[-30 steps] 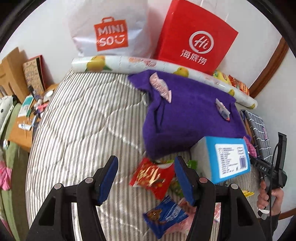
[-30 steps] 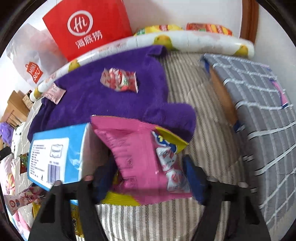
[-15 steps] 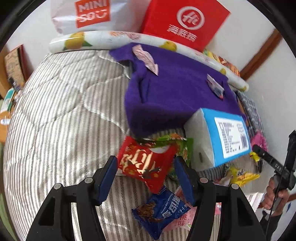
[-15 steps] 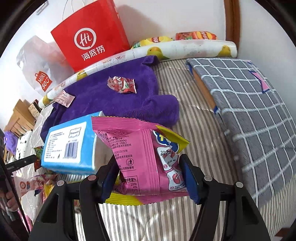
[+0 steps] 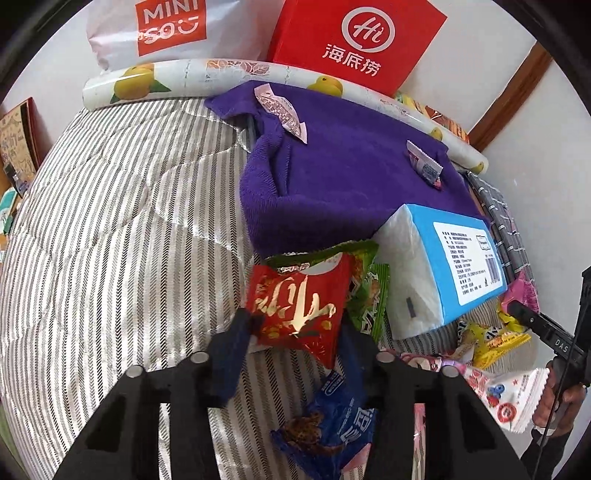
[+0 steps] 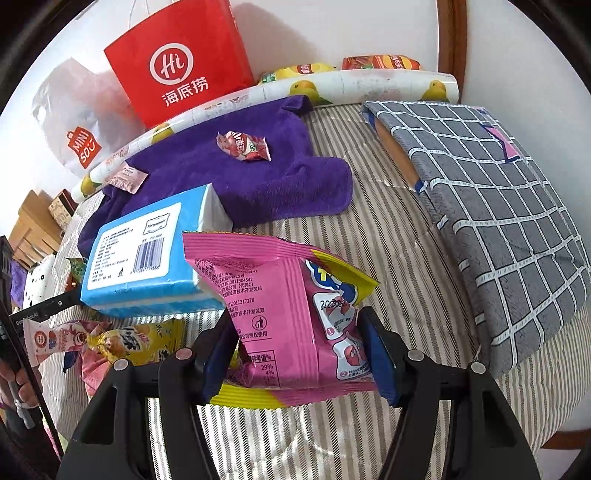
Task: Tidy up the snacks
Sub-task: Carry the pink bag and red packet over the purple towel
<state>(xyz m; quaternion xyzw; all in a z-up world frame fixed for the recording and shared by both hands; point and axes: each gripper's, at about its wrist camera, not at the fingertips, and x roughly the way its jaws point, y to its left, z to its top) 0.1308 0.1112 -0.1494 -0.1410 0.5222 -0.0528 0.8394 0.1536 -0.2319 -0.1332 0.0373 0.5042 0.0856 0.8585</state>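
Observation:
In the left wrist view my left gripper [image 5: 295, 343] stands with its jaws around the lower edge of a red snack packet [image 5: 299, 302] lying on the striped bed; the jaws are still apart. A green packet [image 5: 369, 284] lies under it and a blue packet [image 5: 332, 424] lies below. My right gripper [image 6: 299, 350] is shut on a pink snack packet [image 6: 295, 314] and holds it above the bed. A purple towel [image 6: 258, 177] carries two small packets [image 6: 243, 146] [image 6: 127, 177]. More loose snacks [image 6: 110, 339] lie at the left.
A blue tissue pack [image 5: 443, 266] [image 6: 147, 254] lies beside the snack pile. A red paper bag [image 5: 354, 44] and a white MINISO bag [image 5: 166, 29] stand at the wall behind a rolled lemon-print mat [image 5: 184, 77]. A grey checked cushion [image 6: 498, 206] lies at the right.
My left gripper has come down and forward until its jaws straddle the red packet. My right gripper has lifted and drawn back from the towel with the pink packet in it.

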